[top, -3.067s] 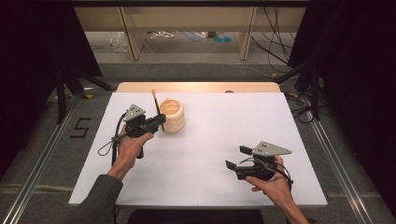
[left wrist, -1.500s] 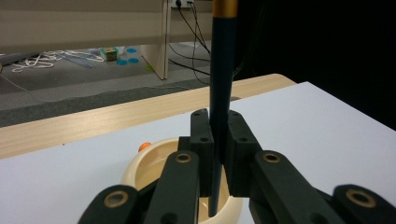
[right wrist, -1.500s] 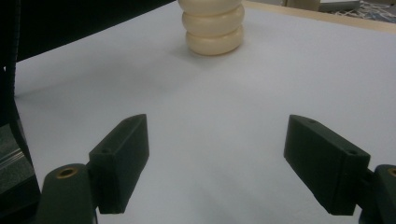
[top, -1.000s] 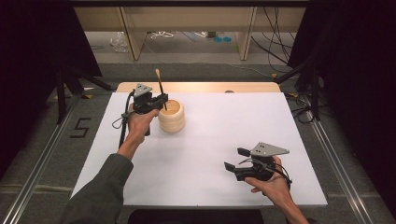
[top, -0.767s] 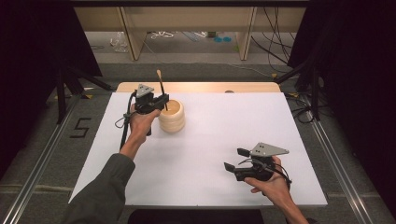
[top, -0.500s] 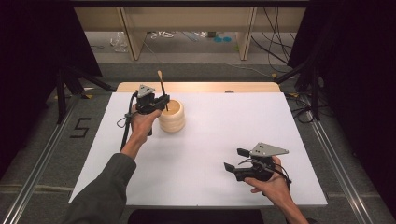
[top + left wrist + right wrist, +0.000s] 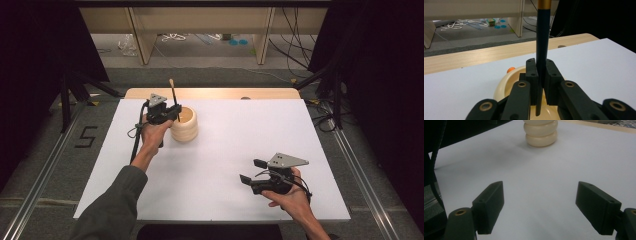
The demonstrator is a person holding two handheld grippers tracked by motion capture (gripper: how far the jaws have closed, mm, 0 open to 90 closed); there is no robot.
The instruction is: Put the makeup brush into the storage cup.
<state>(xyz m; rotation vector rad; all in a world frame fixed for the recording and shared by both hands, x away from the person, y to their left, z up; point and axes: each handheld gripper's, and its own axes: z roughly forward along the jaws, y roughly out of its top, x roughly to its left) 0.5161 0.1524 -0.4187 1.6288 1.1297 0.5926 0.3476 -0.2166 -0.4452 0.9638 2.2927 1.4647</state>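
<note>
A cream ribbed pot (image 7: pixel 184 125) is standing as the lone obstacle near the far left corner of the white surface (image 7: pixel 235 150), with a dark brush (image 7: pixel 174 100) rising upright over its rim, pinched in the left gripper (image 7: pixel 172 112). The left hand (image 7: pixel 152 132) is blocking the pot's left flank. The middle and the far right corner are lying open. The right gripper (image 7: pixel 252 172), its fingers (image 7: pixel 489 206) spread wide, is occupying the near right corner.
</note>
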